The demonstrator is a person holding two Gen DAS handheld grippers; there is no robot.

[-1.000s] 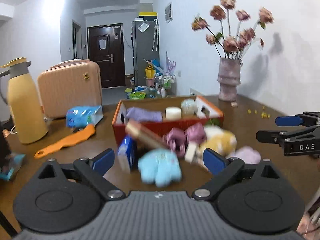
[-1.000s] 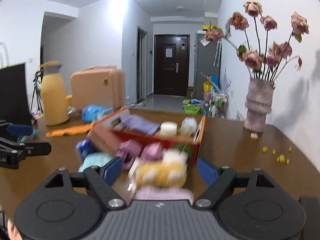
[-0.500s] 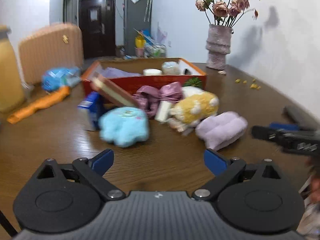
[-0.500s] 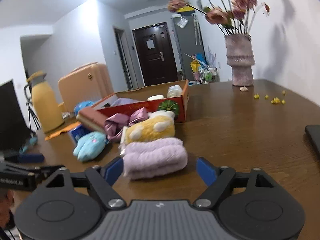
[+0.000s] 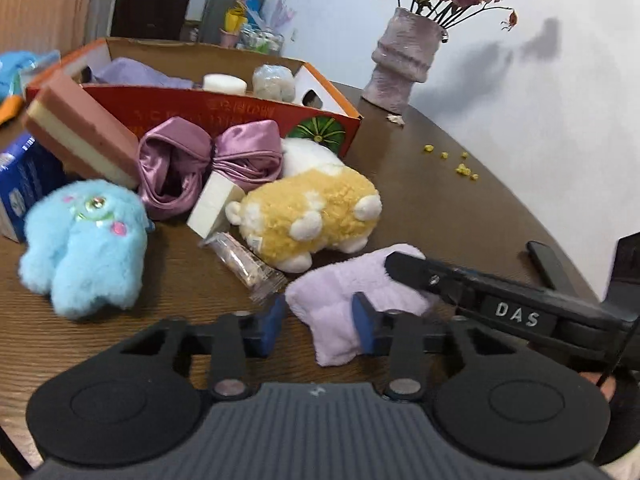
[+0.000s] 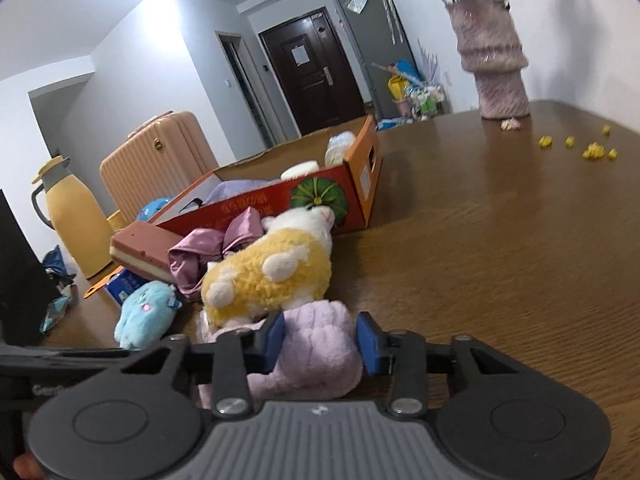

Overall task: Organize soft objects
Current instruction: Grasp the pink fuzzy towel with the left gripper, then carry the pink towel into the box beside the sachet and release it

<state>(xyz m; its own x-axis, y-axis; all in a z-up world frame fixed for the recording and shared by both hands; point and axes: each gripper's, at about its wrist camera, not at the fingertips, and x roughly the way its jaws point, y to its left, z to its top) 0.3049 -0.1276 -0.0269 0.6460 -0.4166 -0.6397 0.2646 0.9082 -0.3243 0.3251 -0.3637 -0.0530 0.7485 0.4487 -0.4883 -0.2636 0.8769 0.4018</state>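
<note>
Both handheld grippers closed on a folded lilac plush cloth (image 5: pixel 347 304) lying on the brown wooden table (image 5: pixel 440 216): the left gripper (image 5: pixel 319 322) pinched its near end between blue pads, while the right gripper (image 6: pixel 320 342) clamped its bulk from the other side. Just behind it lay a yellow-and-white plush toy (image 5: pixel 308 212), a shiny purple satin bundle (image 5: pixel 208 160), a fluffy light-blue plush toy (image 5: pixel 84 244) and a pink-and-cream sponge block (image 5: pixel 80 128). The open orange cardboard box (image 5: pixel 240 114), printed with a green pumpkin, held a lavender folded cloth (image 5: pixel 136 77), a white round roll (image 5: pixel 224 83) and a pale wrapped bundle (image 5: pixel 274 82). A fuzzy mauve vase of dried roses (image 5: pixel 404 64) stood well apart near the wall.
</note>
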